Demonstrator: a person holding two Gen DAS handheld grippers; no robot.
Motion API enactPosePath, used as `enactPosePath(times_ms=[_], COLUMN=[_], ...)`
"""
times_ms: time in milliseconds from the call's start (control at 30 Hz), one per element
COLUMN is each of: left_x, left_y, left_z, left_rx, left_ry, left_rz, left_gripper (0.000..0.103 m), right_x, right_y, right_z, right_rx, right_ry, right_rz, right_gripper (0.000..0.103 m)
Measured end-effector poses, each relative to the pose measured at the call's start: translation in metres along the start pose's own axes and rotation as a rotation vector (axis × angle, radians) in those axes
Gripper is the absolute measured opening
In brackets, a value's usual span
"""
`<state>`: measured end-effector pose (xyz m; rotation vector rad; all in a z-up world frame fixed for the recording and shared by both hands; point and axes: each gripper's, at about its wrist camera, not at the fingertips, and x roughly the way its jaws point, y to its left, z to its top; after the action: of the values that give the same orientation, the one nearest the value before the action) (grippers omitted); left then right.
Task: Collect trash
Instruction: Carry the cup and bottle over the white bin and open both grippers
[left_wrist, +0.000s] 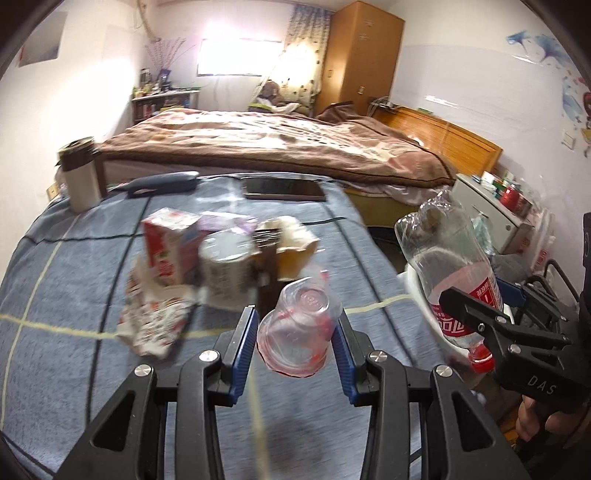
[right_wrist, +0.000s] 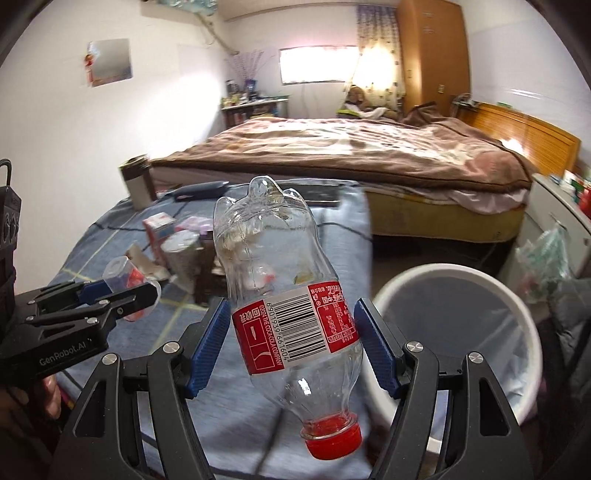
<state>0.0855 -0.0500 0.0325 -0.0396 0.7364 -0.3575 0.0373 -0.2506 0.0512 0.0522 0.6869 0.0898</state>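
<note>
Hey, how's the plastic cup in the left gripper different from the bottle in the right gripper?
The plastic cup is short and wide; the bottle is longer and narrows to a neck. The bottle has a red printed label and a red cap; the cup has only reddish smears and no lid. Both are clear, look empty, and are clamped between blue pads, the cup's base and the bottle's base pointing away from the cameras.

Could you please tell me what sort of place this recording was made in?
It looks like a lived-in bedroom in a home. A bed with a brown blanket fills the middle, a tall wooden wardrobe stands by the curtained window, and a white waste bin sits on the floor.
</note>
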Motion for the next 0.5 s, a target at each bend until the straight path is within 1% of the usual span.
enactPosePath(times_ms=[267, 500], left_x=[0.02, 0.042], left_y=[-0.054, -0.102], left_z=[0.017, 0.029], left_rx=[0.075, 0.128], left_ry=[0.01, 0.037], left_rz=[-0.08, -0.153], left_gripper=[0.042, 0.042], right_x=[-0.008, -0.007], right_y=[-0.046, -0.081], right_z=[-0.007, -0.013], right_rx=[0.087, 0.156], right_ry=[0.005, 0.033], right_rz=[-0.1, -0.189], right_gripper=[0.071, 0.071])
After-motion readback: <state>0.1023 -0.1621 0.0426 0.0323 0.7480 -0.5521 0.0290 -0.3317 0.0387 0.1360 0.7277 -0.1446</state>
